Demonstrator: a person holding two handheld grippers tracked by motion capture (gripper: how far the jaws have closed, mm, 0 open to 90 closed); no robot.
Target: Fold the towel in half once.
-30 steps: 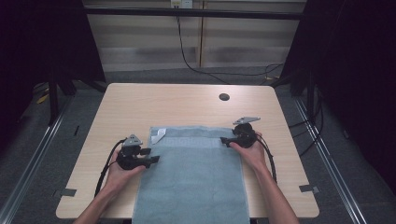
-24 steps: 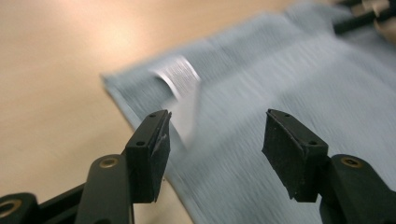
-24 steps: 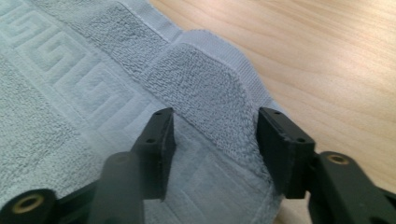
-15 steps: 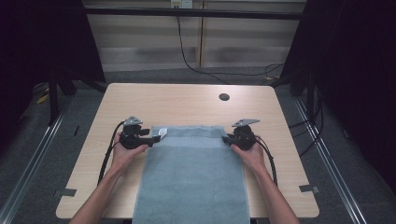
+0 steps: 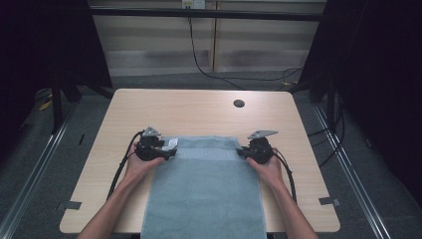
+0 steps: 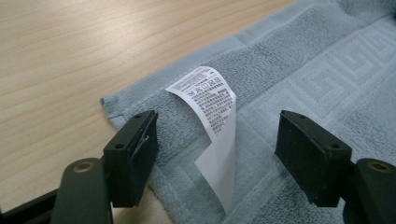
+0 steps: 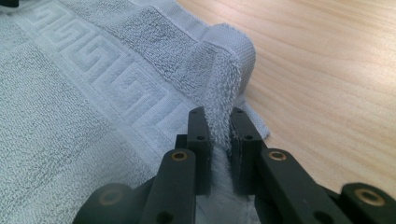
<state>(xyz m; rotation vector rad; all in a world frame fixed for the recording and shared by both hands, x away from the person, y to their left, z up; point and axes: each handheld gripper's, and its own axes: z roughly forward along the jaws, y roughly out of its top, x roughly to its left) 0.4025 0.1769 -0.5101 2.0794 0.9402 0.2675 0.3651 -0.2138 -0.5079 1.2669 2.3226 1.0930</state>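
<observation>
A pale blue-grey towel (image 5: 204,189) lies flat on the wooden table (image 5: 199,109) and hangs over its near edge. My left gripper (image 5: 171,149) is at the towel's far left corner. Its jaws have just been opening and now stand wide apart (image 6: 217,135), straddling that corner and its white care label (image 6: 208,95) without pressing on them. My right gripper (image 5: 241,151) is at the far right corner. Its jaws have just been closing and now pinch a raised fold of the towel's corner (image 7: 229,60) between the pads (image 7: 218,126).
A dark round hole (image 5: 239,103) sits in the table's far right part. Bare wood lies beyond the towel and on both sides of it. Black cables trail from both grippers along the person's forearms. Dark floor and metal rails surround the table.
My left gripper moved away from the person along the towel's left edge to the far corner and opened wider. My right gripper stayed in place and closed on the far right corner.
</observation>
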